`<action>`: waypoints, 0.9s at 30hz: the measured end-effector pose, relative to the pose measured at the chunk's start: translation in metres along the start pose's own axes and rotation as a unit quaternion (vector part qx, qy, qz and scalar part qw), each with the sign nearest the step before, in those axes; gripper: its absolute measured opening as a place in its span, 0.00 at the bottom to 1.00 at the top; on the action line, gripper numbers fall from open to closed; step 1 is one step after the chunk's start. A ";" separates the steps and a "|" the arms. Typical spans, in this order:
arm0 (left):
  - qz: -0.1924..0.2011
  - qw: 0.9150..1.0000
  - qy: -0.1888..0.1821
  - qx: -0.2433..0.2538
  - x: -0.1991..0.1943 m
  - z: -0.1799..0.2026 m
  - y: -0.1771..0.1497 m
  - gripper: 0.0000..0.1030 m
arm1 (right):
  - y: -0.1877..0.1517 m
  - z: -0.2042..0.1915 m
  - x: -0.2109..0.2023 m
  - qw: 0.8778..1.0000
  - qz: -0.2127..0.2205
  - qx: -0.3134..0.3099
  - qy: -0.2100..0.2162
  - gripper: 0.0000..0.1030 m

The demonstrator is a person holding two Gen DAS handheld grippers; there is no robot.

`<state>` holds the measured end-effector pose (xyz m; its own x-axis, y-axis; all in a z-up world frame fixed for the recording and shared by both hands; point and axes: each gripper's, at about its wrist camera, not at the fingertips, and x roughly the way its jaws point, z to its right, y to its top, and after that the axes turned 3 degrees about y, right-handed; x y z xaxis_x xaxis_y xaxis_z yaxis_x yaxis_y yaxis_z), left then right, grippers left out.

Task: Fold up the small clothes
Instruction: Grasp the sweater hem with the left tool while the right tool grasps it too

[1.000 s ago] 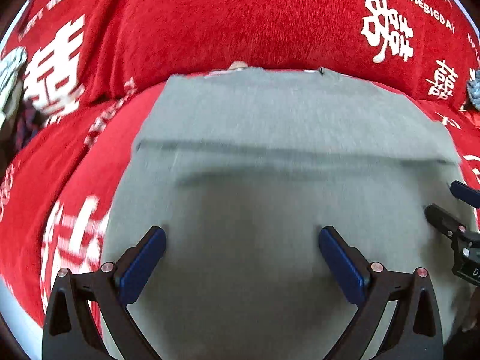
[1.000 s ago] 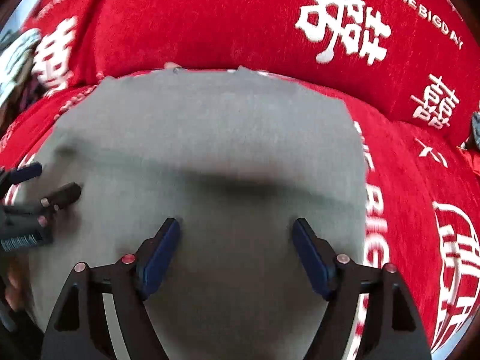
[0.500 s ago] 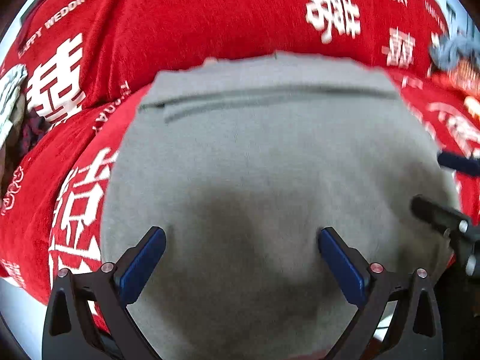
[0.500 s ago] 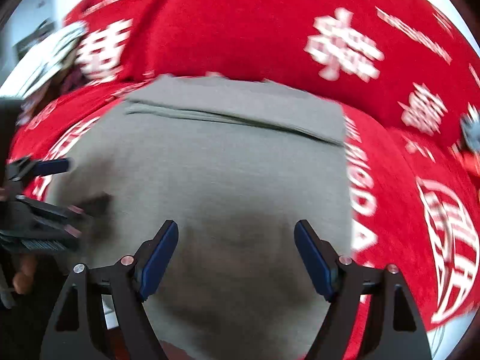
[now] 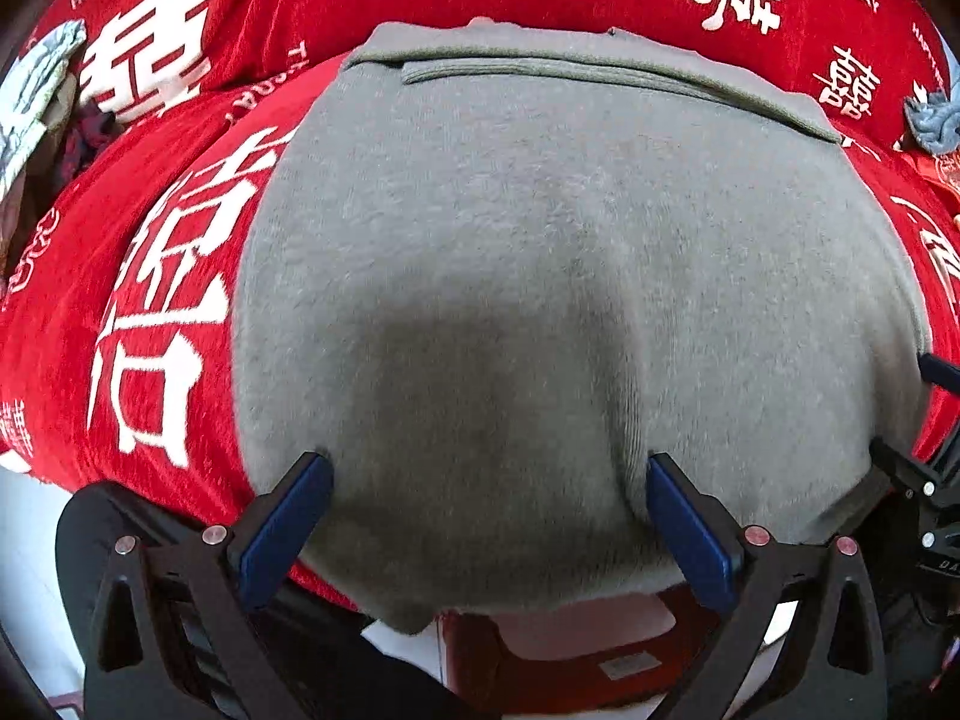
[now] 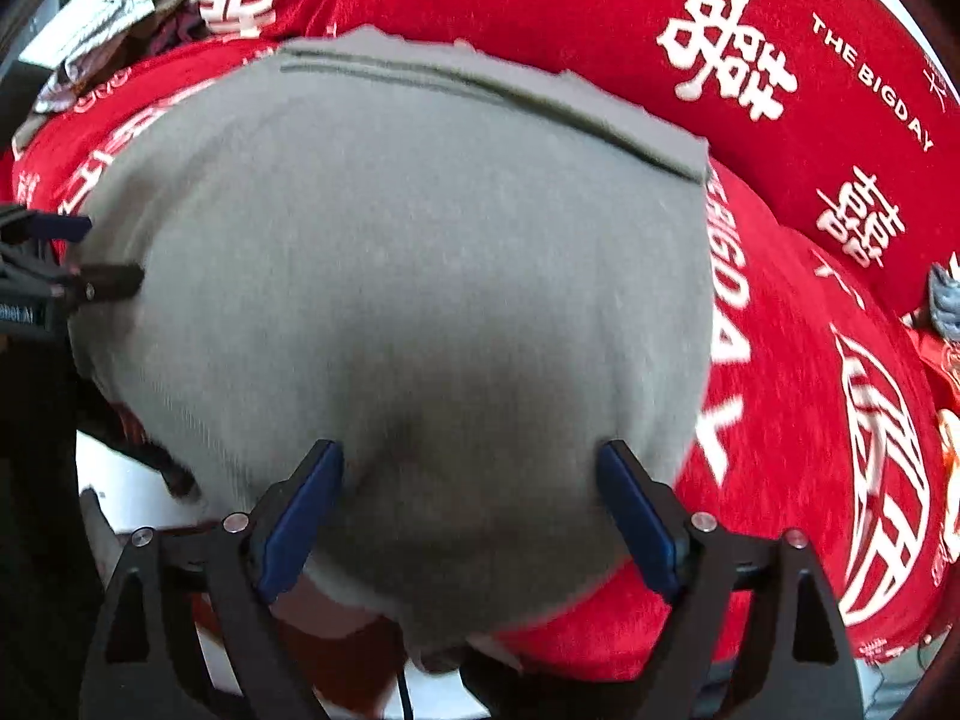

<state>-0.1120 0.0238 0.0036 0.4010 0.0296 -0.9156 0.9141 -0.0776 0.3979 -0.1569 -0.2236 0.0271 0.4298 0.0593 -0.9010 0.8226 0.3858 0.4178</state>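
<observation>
The grey garment [image 5: 540,276] lay spread on the red printed cover [image 5: 150,300], its near edge drooping out of sight. The left gripper [image 5: 489,516] stood wide, gripping nothing; the right gripper [image 6: 471,501] was opening, nothing pinched. Crumpled clothes [image 6: 114,0] sat upper left, blurred.

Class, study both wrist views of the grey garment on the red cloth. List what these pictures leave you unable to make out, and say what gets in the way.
- Left wrist view: the grey garment's near hem drops over the surface's edge, out of sight.
- Right wrist view: motion blur smears the garment's weave and left edge.
- Both views: the red cloth beneath is covered by the garment.
- Left wrist view: the right gripper is cut off by the frame's edge.
</observation>
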 end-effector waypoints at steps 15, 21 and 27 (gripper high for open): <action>0.005 0.997 0.064 -0.039 0.008 -0.051 -0.004 1.00 | 0.009 -0.008 0.006 0.999 0.040 -0.014 -0.002 0.88; -0.021 0.995 0.047 -0.084 0.006 -0.083 -0.014 1.00 | -0.020 0.053 -0.005 0.995 0.019 0.095 -0.028 0.92; 0.007 0.998 -0.001 -0.066 -0.017 -0.068 -0.023 1.00 | -0.028 0.054 -0.034 0.989 0.059 0.138 -0.004 0.92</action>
<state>-0.1360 0.0927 0.0142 0.4144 0.0273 -0.9097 0.9081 0.0543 0.4153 -0.1742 -0.2865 0.0526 0.5312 0.0807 -0.8434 0.8362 0.1104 0.5372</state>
